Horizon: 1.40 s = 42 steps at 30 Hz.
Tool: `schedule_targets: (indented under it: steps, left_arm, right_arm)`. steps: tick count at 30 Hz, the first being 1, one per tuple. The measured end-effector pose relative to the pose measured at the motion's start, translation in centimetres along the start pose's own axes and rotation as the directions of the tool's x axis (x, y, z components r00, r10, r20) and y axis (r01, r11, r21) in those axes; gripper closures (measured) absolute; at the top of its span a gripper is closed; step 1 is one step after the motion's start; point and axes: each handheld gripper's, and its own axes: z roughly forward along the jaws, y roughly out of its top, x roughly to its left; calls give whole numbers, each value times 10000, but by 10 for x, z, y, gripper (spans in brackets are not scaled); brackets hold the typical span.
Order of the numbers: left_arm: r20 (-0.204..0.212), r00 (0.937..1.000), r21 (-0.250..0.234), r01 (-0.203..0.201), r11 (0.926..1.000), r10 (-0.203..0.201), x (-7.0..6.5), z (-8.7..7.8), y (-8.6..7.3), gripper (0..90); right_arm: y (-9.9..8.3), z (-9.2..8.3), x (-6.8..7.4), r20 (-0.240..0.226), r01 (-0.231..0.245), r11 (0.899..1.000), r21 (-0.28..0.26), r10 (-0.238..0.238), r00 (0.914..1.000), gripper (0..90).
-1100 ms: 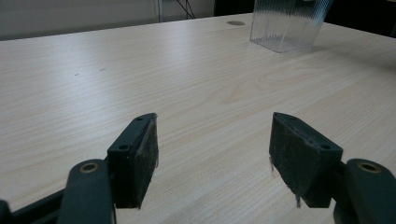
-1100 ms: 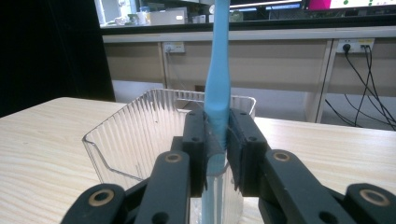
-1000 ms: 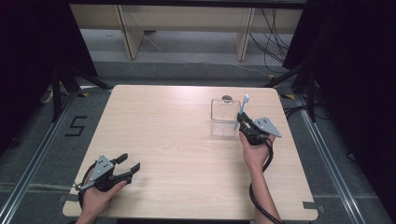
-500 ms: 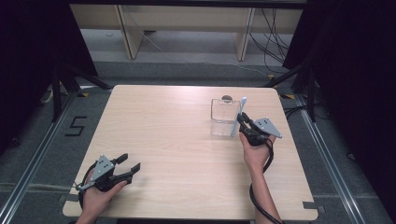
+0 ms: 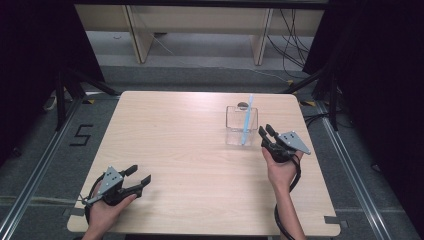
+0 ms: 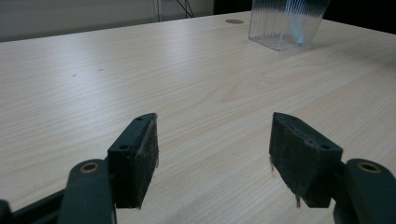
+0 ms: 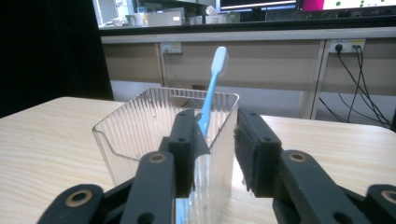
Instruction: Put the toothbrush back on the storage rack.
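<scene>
A light blue toothbrush (image 5: 247,120) leans head-up in a clear ribbed cup (image 5: 235,131) at the table's far right. My right gripper (image 5: 266,130) sits just right of the cup, pointing at it. Its jaws have just been opening and now stand apart with nothing pressed between the pads. In the right gripper view the toothbrush (image 7: 215,70) rises from the cup (image 7: 140,126) just beyond the right gripper (image 7: 212,140). My left gripper (image 5: 139,174) rests open near the table's front left. In the left gripper view the left gripper (image 6: 212,149) holds nothing and the cup (image 6: 285,21) is far off.
The light wooden table (image 5: 190,130) has a small round cable hole (image 5: 243,105) right behind the cup. Dark floor, metal rails and stand legs surround the table. Cables hang at the back right.
The right gripper's jaws opened and let go of the toothbrush, which now leans in the cup on its own. The left gripper stayed where it was.
</scene>
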Motion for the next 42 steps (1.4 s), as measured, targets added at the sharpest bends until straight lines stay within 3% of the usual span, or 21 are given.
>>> schedule_targets:
  steps: [3, 4, 6, 9, 10, 13, 14, 19, 21, 24, 27, 28, 29, 30, 32, 33, 35, 36, 39, 41, 42]
  left_arm:
    - [11, 10000, -4, -22, 10000, 22, 0, 0, 0, 324]
    - [11, 10000, 1, -25, 10000, 25, 0, 0, 0, 323]
    - [2, 10000, 5, -28, 10000, 28, -1, 0, 0, 323]
    - [-17, 10000, 10, -15, 10000, 15, -1, 0, 0, 323]
    - [-15, 10000, 0, 1, 10000, -1, -1, 0, 0, 323]
    - [-15, 10000, -5, 8, 10000, -8, -1, 0, 0, 324]
    - [-18, 10000, -8, 3, 10000, -3, -1, 0, 0, 324]
    - [-11, 10000, -1, 30, 10000, -30, -1, 0, 0, 324]
    - [-21, 10000, -14, 37, 10000, -37, -1, 0, 0, 324]
    - [-23, 10000, -26, 61, 10000, -61, 0, 0, 0, 324]
    - [-56, 10000, 31, 70, 10000, -70, 0, 0, 0, 324]
    - [-62, 10000, 44, 70, 10000, -70, 0, 0, 0, 324]
    - [-42, 10000, 1, 59, 10000, -59, 0, 0, 0, 324]
    - [-42, 10000, -12, 67, 10000, -67, -1, 0, 0, 324]
    - [-54, 10000, -22, 77, 10000, -77, 0, 0, 0, 324]
    - [-50, 10000, -23, 71, 10000, -72, 0, 0, 0, 324]
    - [-43, 10000, -27, 73, 10000, -73, 0, 0, 0, 324]
    - [-44, 10000, -19, 77, 10000, -77, 0, 0, 0, 324]
    - [-38, 10000, -16, 72, 10000, -72, 0, 0, 0, 324]
    - [-43, 10000, -24, 75, 10000, -75, 0, 0, 0, 324]
    - [-106, 9999, 94, 54, 9999, -53, 0, -1, 0, 324]
  right_arm:
    - [-1, -6, 2, 18, -149, 9994, 312, 148, 9999, 642]
    - [0, -7, 0, 22, 137, 9991, 396, -138, 9999, 637]
    - [0, -12, 3, 77, -149, 9984, 539, 145, 9999, 620]
    - [2, -17, 1, 55, 298, 9971, 702, -302, 9995, 587]
    - [1, -18, 3, -97, 46, 9975, 699, -39, 9999, 576]
    - [3, -24, 4, -146, 239, 9927, 1181, -224, 9996, 550]
    - [2, -24, 6, -258, 80, 9924, 1228, -49, 9997, 543]
    - [0, -35, 8, -368, 404, 9769, 2099, -334, 9988, 524]
    - [-1, -40, 11, -396, 187, 9728, 2307, -98, 9992, 515]
    - [-4, -45, 11, -461, 449, 9641, 2616, -340, 9984, 499]
    - [-7, -50, 13, -434, 260, 9580, 2855, -142, 9990, 492]
    - [-9, -53, 10, -499, 560, 9479, 3136, -424, 9979, 486]
    - [-10, -56, 12, -496, 349, 9429, 3313, -196, 9986, 485]
    - [-11, -58, 9, -560, 634, 9377, 3417, -471, 9973, 482]
    - [-13, -62, 8, -563, 647, 9296, 3629, -475, 9973, 479]
    - [-13, -65, 10, -516, 410, 9192, 3915, -225, 9984, 476]
    - [-15, -68, 7, -573, 600, 9130, 4034, -402, 9975, 470]
    - [-16, -71, 9, -466, 419, 9046, 4241, -244, 9986, 467]
    - [-19, -76, 5, -566, 674, 8832, 4641, -463, 9973, 450]
    - [-21, -77, 4, -644, 704, 8812, 4675, -455, 9969, 447]
    - [-23, -80, 3, -622, 728, 8664, 4940, -483, 9969, 441]
